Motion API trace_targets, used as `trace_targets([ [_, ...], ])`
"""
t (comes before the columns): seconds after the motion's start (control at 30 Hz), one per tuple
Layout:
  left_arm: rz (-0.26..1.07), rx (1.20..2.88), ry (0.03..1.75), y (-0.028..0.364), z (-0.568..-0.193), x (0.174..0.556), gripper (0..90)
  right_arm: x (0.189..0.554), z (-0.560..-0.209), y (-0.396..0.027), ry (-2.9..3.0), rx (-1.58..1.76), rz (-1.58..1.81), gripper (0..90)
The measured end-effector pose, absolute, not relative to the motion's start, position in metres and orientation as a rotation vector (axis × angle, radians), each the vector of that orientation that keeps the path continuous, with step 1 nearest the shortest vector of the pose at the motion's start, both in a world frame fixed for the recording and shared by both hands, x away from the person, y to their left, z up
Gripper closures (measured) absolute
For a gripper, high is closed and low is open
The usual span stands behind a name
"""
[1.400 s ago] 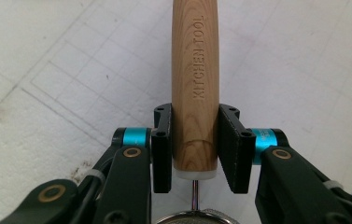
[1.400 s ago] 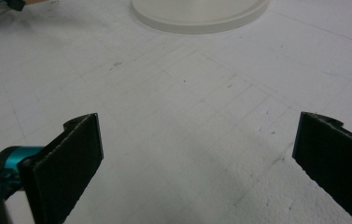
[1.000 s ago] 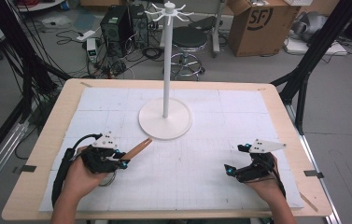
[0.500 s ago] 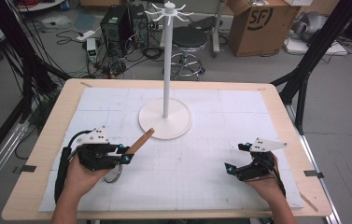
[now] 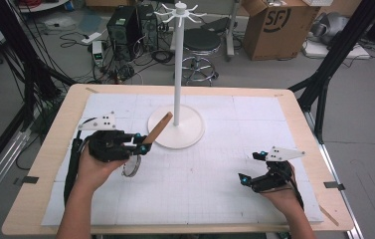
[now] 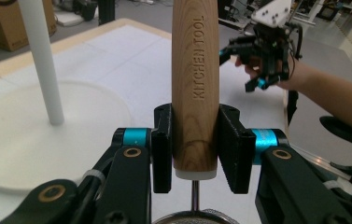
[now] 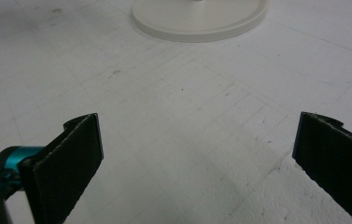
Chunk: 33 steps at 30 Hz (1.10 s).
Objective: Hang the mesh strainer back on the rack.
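High view, left: left gripper [image 5: 142, 148] clamps wooden-handled metal strainer [image 5: 156, 129], raised off white mat [image 5: 215, 179]
Centre: tall white hook stand [image 5: 177, 74] bare; hanging not yet done
Right: right gripper [image 5: 250, 169] rests on mat, jaws spread, nothing between them
Progress: pickup done, hanging remains

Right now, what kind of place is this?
Probably a lab or workshop set up for recording: a gridded table, a computer tower amid floor cables, a cardboard box, and black frame struts.
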<state>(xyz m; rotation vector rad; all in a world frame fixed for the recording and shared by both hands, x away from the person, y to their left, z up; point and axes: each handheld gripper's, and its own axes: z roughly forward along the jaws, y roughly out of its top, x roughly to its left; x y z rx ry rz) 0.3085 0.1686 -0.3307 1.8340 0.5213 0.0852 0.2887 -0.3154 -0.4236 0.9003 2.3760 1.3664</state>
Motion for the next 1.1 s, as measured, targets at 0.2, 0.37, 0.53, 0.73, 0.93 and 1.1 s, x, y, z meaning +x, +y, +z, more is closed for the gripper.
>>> trace_targets([
  [0.2,0.119,1.796,0.487,0.168,-0.301,0.329,68.6,0.29,-0.424,-0.315,2.377,0.899,1.368,0.5],
  [0.37,0.139,1.779,0.458,0.165,-0.275,0.338,68.6,0.291,-0.424,-0.315,2.376,0.9,1.371,0.5],
  [0.53,0.134,1.738,0.437,0.167,-0.26,0.345,68.6,0.291,-0.424,-0.315,2.384,0.9,1.369,0.5],
  [0.73,0.143,1.72,0.422,0.171,-0.249,0.35,68.6,0.291,-0.425,-0.315,2.386,0.894,1.366,0.5],
  [0.93,0.159,1.696,0.413,0.176,-0.231,0.356,68.6,0.29,-0.424,-0.314,2.387,0.894,1.369,0.5],
  [1.1,0.211,1.68,0.404,0.18,-0.216,0.361,68.6,0.291,-0.424,-0.314,2.385,0.899,1.366,0.5],
])
